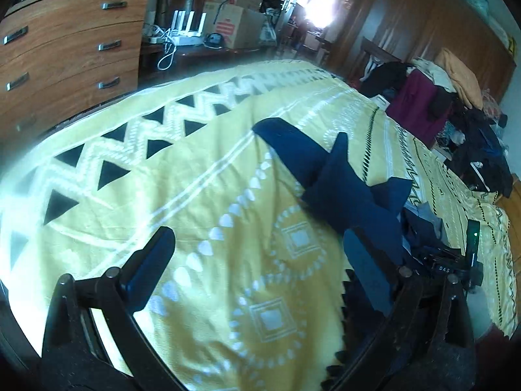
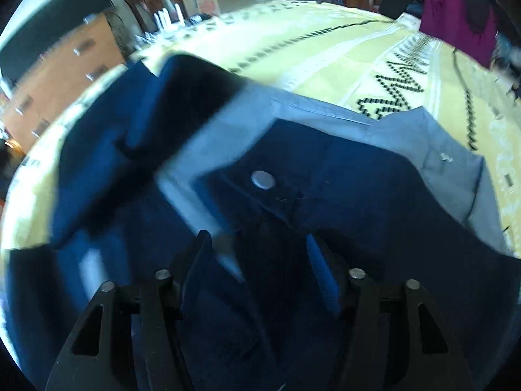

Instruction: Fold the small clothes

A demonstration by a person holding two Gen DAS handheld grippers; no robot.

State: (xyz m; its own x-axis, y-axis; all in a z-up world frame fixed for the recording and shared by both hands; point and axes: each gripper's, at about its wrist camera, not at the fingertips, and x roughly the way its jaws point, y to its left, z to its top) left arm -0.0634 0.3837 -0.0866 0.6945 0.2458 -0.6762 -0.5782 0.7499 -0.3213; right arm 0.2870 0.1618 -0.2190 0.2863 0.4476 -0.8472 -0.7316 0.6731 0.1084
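Observation:
Small navy blue shorts lie crumpled on the yellow patterned bedspread. My left gripper is open and empty over the bedspread, to the left of the shorts. In the right wrist view the shorts fill the frame, with a pale grey lining and a metal button showing at the waist. My right gripper hovers right over the waistband, jaws apart, fabric between them, nothing clamped. A blurred dark shape crosses the upper left.
A wooden chest of drawers stands left of the bed. Cardboard boxes and clutter sit behind it. A heap of clothes lies along the bed's right side, with a maroon garment. The bedspread's edge runs along the bottom right.

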